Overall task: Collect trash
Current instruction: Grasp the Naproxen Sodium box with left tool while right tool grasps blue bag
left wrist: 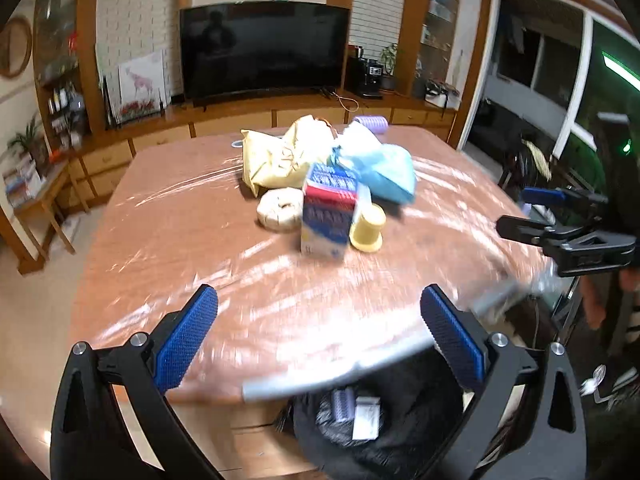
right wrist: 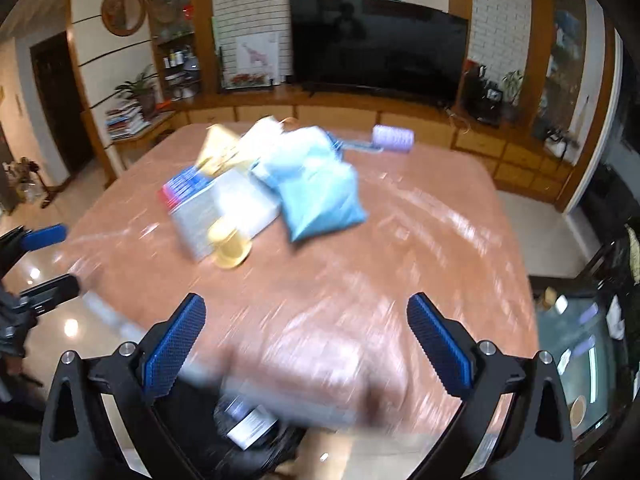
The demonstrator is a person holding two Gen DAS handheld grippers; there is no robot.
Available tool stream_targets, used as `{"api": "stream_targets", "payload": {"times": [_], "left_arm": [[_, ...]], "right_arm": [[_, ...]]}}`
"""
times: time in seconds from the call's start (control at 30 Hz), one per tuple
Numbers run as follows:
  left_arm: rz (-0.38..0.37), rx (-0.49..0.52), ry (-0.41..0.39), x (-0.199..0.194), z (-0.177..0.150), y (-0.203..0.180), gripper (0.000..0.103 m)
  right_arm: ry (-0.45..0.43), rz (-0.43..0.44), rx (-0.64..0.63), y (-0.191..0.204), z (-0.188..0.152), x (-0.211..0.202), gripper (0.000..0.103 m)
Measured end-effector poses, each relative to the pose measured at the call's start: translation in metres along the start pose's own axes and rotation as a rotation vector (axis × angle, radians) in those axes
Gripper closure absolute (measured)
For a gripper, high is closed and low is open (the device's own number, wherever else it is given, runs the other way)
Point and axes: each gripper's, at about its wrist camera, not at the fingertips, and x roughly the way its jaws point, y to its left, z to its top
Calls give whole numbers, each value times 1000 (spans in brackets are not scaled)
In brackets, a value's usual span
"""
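**Some trash in the bin, most of it on the table**

While both grippers hang over the near edge of the table (left wrist: 168, 216), neither one carries anything. The left gripper (left wrist: 320, 332) has its blue pads spread wide with only the table surface between them, and the right gripper (right wrist: 306, 340) is spread wide in the same way, also empty.

Going from left to right in the left wrist view, the pile in the middle of the table begins with a yellow bag (left wrist: 276, 156). In front of it lies a pale ring-shaped thing (left wrist: 280, 210), maybe a roll of tape. Next stands a blue and white carton (left wrist: 328, 212), and just beside it a small yellow cup (left wrist: 367, 228), upside down. Behind these rests a light blue bag (left wrist: 384, 168), and at the far edge a purple roller (left wrist: 372, 123).

Below the table edge stands a bin with a black bag (left wrist: 360, 424), and a few small pieces are already inside; blur hides what they are. I judge the task as only started: the whole pile is left to collect, and the carton and the cup are nearest to the grippers.
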Motion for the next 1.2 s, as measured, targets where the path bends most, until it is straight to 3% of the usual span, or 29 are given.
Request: {"api": "stream_targets", "payload": {"times": [0.2, 0.6, 0.67, 0.97, 1.07, 1.13, 1.2], "left_arm": [[-21, 5, 21, 34, 29, 14, 2], [-104, 11, 79, 86, 48, 18, 2], [-126, 1, 90, 92, 49, 20, 5], [-258, -28, 134, 107, 48, 30, 38], [-274, -22, 138, 109, 47, 30, 46], [-269, -21, 139, 110, 48, 30, 48], [-258, -10, 141, 111, 49, 29, 50]], "right_arm": [[44, 22, 20, -15, 43, 47, 4], [151, 84, -15, -16, 82, 141, 4], [169, 92, -20, -17, 88, 155, 4], [266, 251, 39, -25, 97, 197, 4], [253, 264, 66, -29, 97, 199, 4], [251, 255, 55, -26, 96, 195, 19], [245, 247, 48, -22, 93, 189, 27]]}}
